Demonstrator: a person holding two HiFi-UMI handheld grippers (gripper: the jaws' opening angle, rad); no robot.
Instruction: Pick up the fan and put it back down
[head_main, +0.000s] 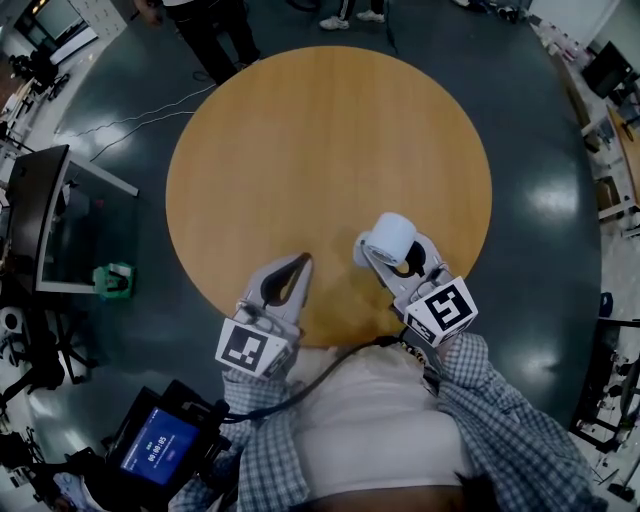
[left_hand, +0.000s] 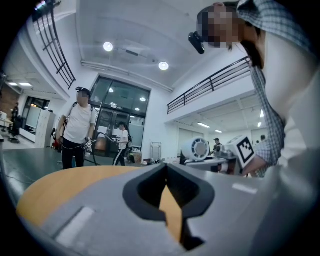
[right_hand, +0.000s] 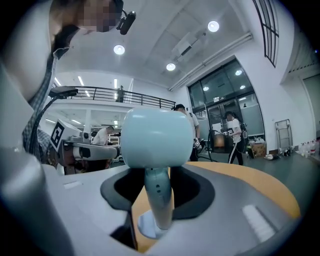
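Right tool (head_main: 388, 262) is clenched on the slim stem of the small pale-blue plastic fan (right_hand: 157, 137), with the round head above the jaws and the disc base below them (stem upright, crossing the jaws at right angles). We judge the fan hangs clear of the round wooden surface (head_main: 330, 140), over its near edge on the right-hand side. Bare wood lies straight under the base, so putting it back calls for a plain descent with the stem kept vertical; with any tilt the base may land on its rim. Left tool (head_main: 299, 264) is clenched on nothing, jaws together, just beside on the left, and we judge it unneeded.
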